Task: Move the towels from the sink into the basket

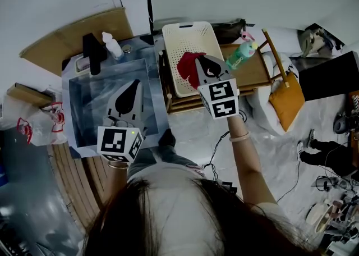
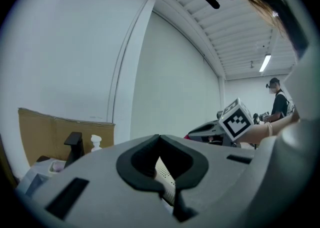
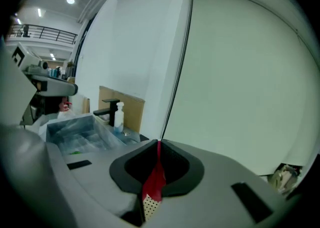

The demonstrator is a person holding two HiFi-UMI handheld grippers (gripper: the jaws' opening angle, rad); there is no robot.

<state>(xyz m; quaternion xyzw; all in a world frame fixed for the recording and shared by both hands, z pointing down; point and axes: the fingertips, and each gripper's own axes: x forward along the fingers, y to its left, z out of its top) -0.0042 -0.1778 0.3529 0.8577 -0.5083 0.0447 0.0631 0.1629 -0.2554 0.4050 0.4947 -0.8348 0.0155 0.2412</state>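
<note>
A red towel point(image 1: 187, 67) hangs over the white perforated basket point(image 1: 185, 35), which stands on a wooden stand right of the sink point(image 1: 79, 96). My right gripper point(image 1: 199, 63) is shut on the towel; in the right gripper view the red cloth point(image 3: 155, 183) is pinched between the closed jaws of the right gripper point(image 3: 159, 143). My left gripper point(image 1: 135, 87) hovers above the sink basin with its jaws together and nothing in them. In the left gripper view the left gripper point(image 2: 159, 137) has its tips touching, and a bit of the basket point(image 2: 165, 177) shows through the gap.
A black faucet point(image 1: 92, 53) and a white soap bottle point(image 1: 112, 45) stand at the sink's back edge. A green bottle point(image 1: 242, 54) lies on the wooden stand point(image 1: 255, 75) beside the basket. An orange cushion point(image 1: 286, 101) and cables lie on the floor at right.
</note>
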